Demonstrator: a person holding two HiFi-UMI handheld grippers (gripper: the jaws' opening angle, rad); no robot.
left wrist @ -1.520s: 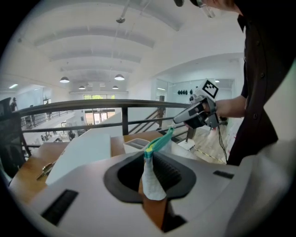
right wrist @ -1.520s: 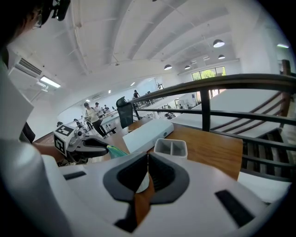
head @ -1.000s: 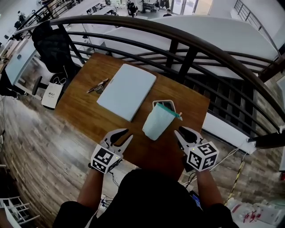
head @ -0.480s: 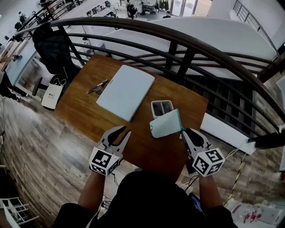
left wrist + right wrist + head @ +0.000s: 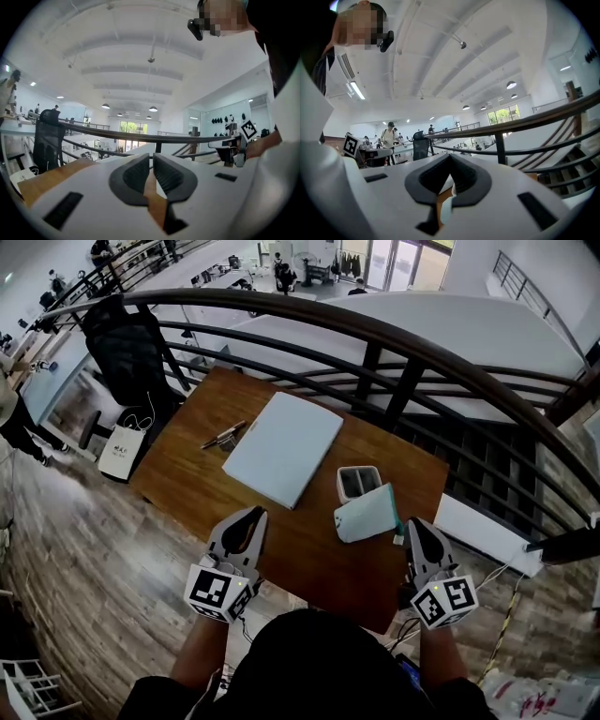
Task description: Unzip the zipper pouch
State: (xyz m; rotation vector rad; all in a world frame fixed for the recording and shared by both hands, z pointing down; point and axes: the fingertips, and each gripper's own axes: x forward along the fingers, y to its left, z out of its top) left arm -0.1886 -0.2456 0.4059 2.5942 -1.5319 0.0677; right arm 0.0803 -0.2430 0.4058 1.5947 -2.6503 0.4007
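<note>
The left gripper (image 5: 257, 516), with a closed laptop (image 5: 283, 446) past it, has just been closing on nothing, its 2 jaws almost together. The zipper pouch (image 5: 366, 514) lies flat just beside a grey box (image 5: 359, 471), its zip end near the right gripper (image 5: 413, 523), which has just closed too and is pressed together, empty. I cannot see if the zip is open, and the box crowds any pull.

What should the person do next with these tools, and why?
Probably open the left tool and lower it onto the pouch to pin it: both it and the right tool have just closed empty, and the pouch lies loose on the table.
</note>
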